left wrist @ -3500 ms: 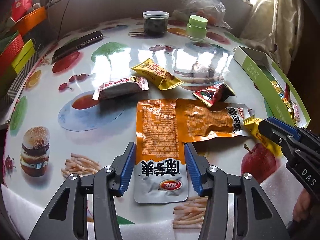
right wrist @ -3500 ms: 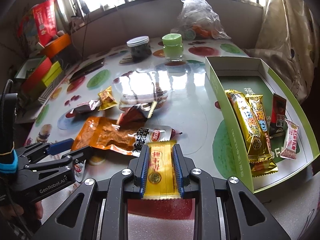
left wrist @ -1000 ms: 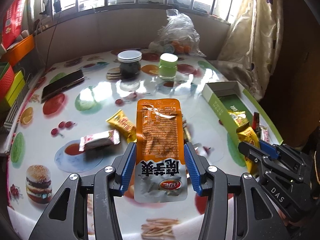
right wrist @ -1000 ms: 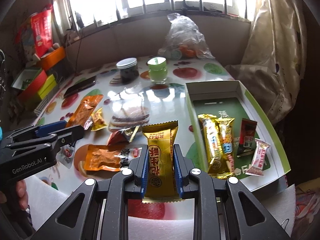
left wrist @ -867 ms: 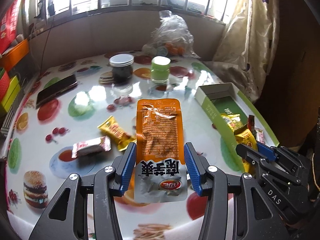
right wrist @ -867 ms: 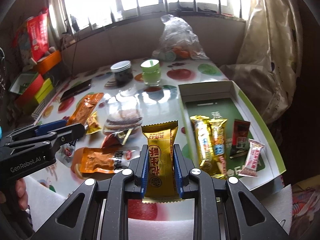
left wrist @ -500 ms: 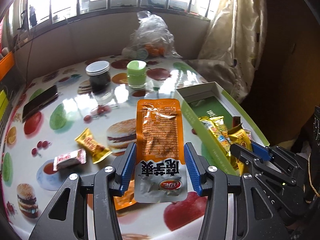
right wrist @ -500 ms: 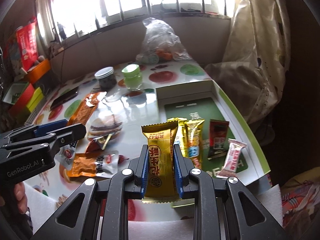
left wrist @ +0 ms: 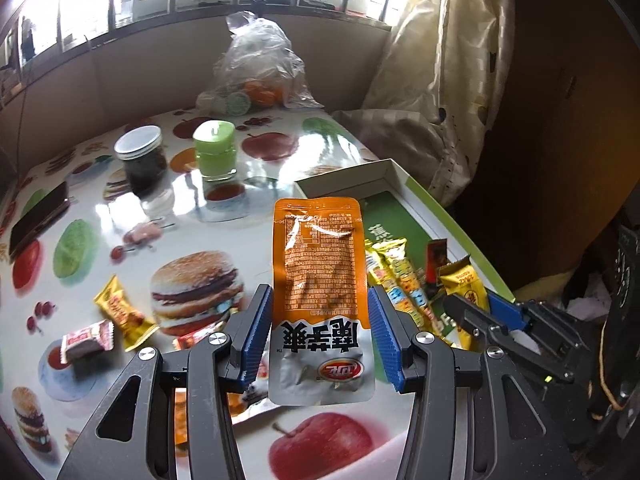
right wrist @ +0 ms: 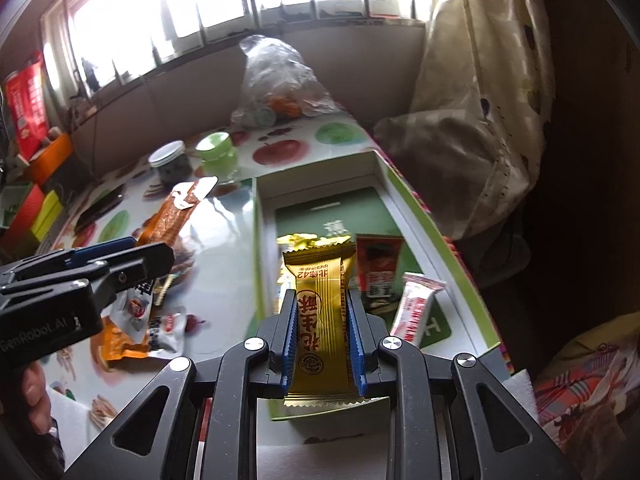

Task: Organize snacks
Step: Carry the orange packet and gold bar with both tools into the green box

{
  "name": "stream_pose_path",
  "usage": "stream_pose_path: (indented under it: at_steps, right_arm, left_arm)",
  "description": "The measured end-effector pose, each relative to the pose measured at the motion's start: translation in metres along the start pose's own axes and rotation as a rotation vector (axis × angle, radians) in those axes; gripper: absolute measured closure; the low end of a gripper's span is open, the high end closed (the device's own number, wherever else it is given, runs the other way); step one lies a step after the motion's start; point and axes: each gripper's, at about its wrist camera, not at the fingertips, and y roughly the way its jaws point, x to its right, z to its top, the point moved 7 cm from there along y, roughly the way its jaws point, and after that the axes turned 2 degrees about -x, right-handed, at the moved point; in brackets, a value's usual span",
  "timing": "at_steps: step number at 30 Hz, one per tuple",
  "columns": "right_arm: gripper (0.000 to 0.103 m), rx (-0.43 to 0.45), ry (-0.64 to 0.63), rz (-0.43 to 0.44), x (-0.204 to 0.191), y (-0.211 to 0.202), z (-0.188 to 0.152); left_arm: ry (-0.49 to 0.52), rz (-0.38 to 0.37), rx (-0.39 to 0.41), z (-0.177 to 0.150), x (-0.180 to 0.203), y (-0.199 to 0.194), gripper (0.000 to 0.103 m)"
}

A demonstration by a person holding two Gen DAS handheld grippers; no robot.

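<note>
Holding: my left claw (left wrist: 318, 334) is clamped part-way on an orange pouch (left wrist: 318, 276), lifted clear of the table (left wrist: 280, 160); my right claw (right wrist: 323, 340) is nearly closed on a gold packet (right wrist: 322, 312), held over the near end of the green box (right wrist: 460, 264).
Hidden: the pouch covers the box's left wall and some of the bars in it in my left view; the gold packet covers the yellow bars (left wrist: 394, 276) behind it in my right view.
Cut off: a second orange pouch (right wrist: 120, 344) lies partly under my left claw's body in the right view.
Hard to make out: print on the red packet (right wrist: 378, 268) and pink bar (right wrist: 416, 312) in the box is blurred.
Edges: the box sits at the table's right edge, its far half bare green floor.
Open room: bare tabletop between the box and the two jars (left wrist: 176, 156); a yellow sweet (left wrist: 120, 312) and pink sweet (left wrist: 88, 340) lie well left.
</note>
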Motion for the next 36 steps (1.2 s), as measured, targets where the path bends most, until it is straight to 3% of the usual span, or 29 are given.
stream_pose_path:
  at_steps: [15, 36]
  right_arm:
    - [0.081, -0.049, 0.062, -0.059, 0.039, 0.025, -0.005]
    - [0.081, -0.044, 0.023, -0.081, 0.042, 0.041, 0.003]
  left_arm:
    - [0.027, -0.046, -0.05, 0.018, 0.028, 0.037, 0.053]
    - [0.039, -0.051, -0.121, 0.026, 0.046, 0.082, 0.053]
